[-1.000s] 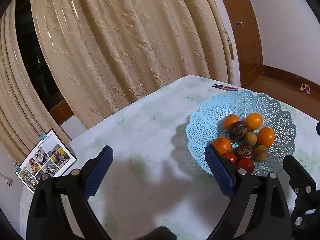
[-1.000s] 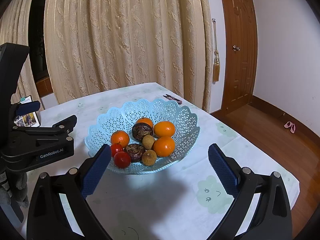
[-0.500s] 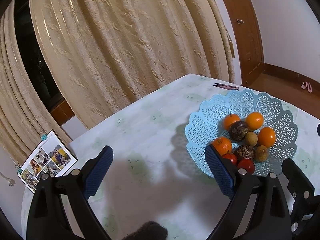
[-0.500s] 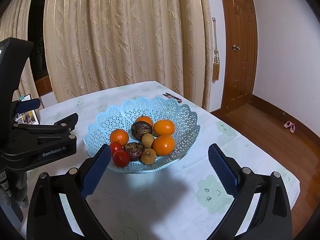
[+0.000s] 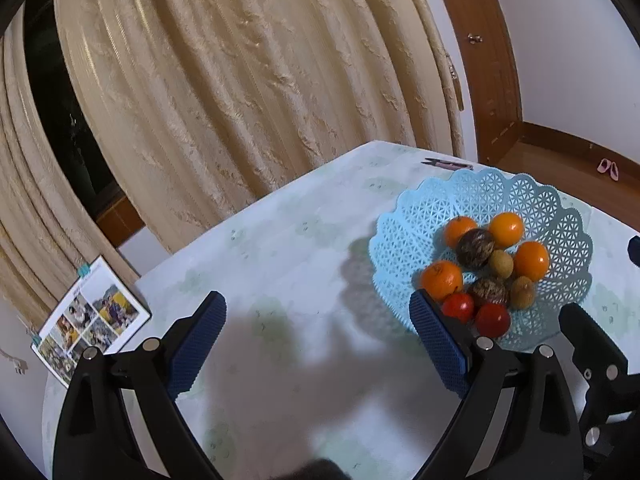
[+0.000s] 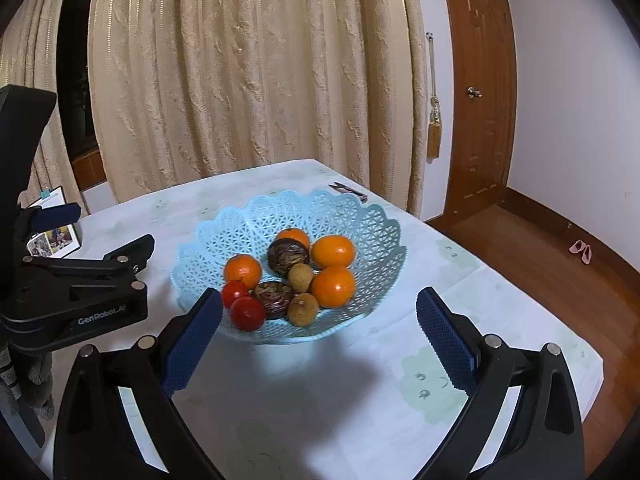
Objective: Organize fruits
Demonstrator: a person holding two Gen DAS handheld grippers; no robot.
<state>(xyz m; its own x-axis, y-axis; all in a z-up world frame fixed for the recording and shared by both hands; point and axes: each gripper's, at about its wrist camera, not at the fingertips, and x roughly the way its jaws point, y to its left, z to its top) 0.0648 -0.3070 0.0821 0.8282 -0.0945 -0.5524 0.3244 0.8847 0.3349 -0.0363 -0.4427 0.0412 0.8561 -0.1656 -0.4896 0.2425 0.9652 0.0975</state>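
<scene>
A light blue lattice basket [image 6: 360, 216] [image 5: 560, 208] stands on the table and holds several oranges [image 6: 333, 251] [image 5: 506, 229], two red tomatoes [image 6: 248, 313] [image 5: 492, 319], two dark wrinkled fruits [image 6: 288, 255] [image 5: 475, 246] and two small brown fruits [image 6: 303, 309] [image 5: 522, 292]. My right gripper [image 6: 318, 338] is open above the table just in front of the basket, holding nothing. My left gripper [image 5: 316, 336] is open over bare tablecloth to the left of the basket, with its right finger [image 5: 438, 338] near the basket rim. The left gripper's body [image 6: 80, 292] shows at the left in the right wrist view.
The table has a pale tablecloth [image 6: 320, 408] with faint prints. A small dark clip-like tool [image 6: 348, 192] [image 5: 448, 164] lies behind the basket near the far edge. A photo card [image 5: 90, 320] stands at the table's left end. Curtains [image 6: 248, 72] hang behind; a wooden door [image 6: 478, 96] is at right.
The right gripper has edged a little closer to the basket. The left gripper has shifted only slightly. Both stay open and empty.
</scene>
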